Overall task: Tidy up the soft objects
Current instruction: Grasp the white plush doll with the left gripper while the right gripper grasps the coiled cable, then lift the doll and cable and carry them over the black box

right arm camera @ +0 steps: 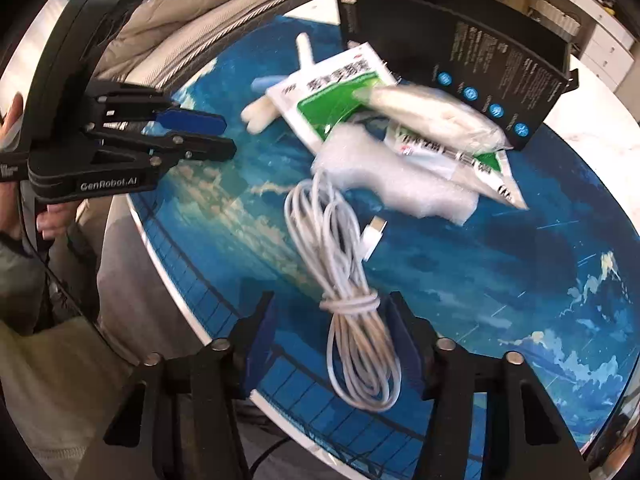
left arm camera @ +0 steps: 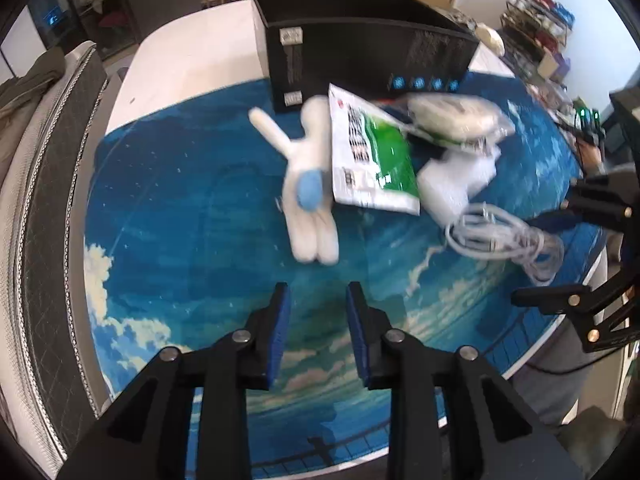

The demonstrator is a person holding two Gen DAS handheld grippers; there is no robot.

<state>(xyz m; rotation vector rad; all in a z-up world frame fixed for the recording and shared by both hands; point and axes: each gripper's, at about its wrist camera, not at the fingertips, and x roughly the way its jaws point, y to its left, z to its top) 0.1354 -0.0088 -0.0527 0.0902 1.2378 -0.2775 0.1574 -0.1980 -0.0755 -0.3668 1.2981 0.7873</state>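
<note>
A white plush toy (left arm camera: 310, 184) with a blue patch lies on the blue sky-print mat (left arm camera: 192, 272), just ahead of my left gripper (left arm camera: 318, 300), which is open and empty. Beside it lie a green-and-white packet (left arm camera: 372, 152), a clear bag of white material (left arm camera: 456, 118), a white foam piece (left arm camera: 456, 182) and a coiled white cable (left arm camera: 504, 236). In the right wrist view my right gripper (right arm camera: 332, 320) is open, its fingers on either side of the cable's (right arm camera: 352, 300) tied end. The plush (right arm camera: 264, 108), packet (right arm camera: 340, 88) and foam (right arm camera: 384, 168) lie beyond.
A black box (left arm camera: 360, 44) stands open at the mat's far side, also in the right wrist view (right arm camera: 460, 40). A padded chair (left arm camera: 44, 184) stands at the left. The round table's front edge (right arm camera: 180, 280) is near my right gripper. The left gripper (right arm camera: 188, 136) shows there.
</note>
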